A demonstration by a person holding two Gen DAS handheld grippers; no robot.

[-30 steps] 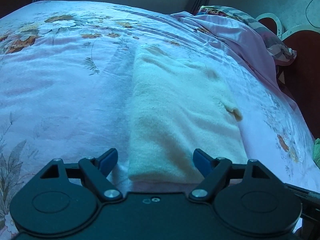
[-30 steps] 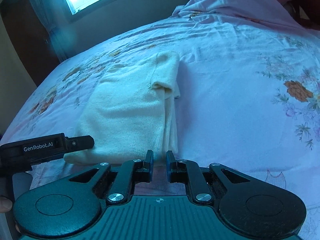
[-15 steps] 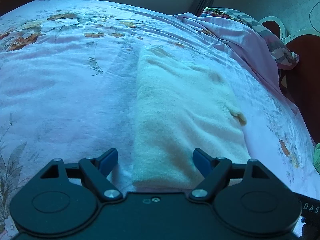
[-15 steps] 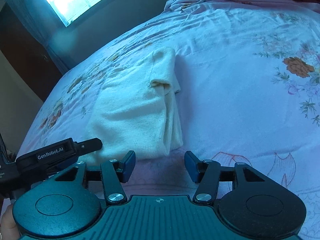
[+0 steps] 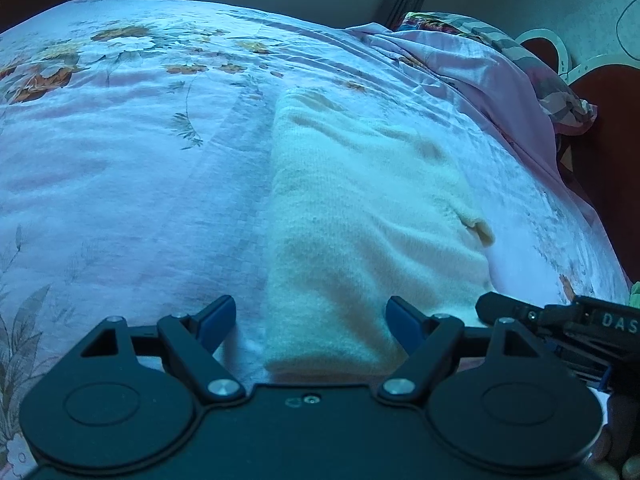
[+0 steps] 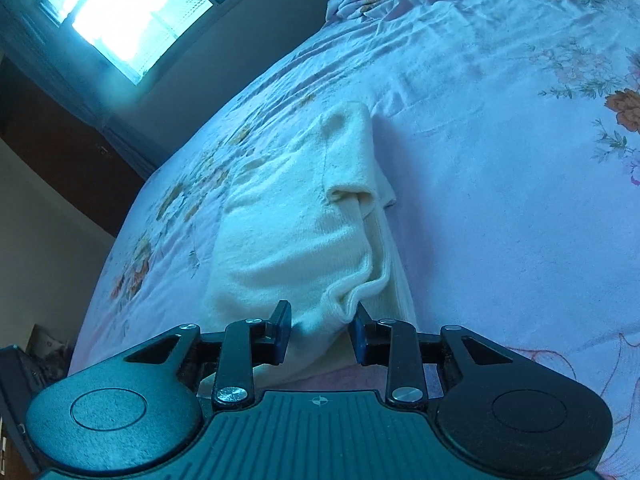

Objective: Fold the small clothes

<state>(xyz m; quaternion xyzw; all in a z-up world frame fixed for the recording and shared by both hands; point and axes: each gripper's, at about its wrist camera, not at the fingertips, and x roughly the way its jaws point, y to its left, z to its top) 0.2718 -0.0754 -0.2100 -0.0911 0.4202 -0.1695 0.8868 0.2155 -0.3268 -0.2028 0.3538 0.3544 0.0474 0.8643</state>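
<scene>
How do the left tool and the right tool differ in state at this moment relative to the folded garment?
The left tool is spread wide around the near end of the folded cream knit garment, gripping nothing; the right tool is narrower, with a bunched corner of the fabric between its fingers. The left view looks level; the right looks tilted. Both sit at the garment's near edge on the pink floral bedsheet.

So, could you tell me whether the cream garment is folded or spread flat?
Folded: the cream garment shows stacked layers along its right edge.
</scene>
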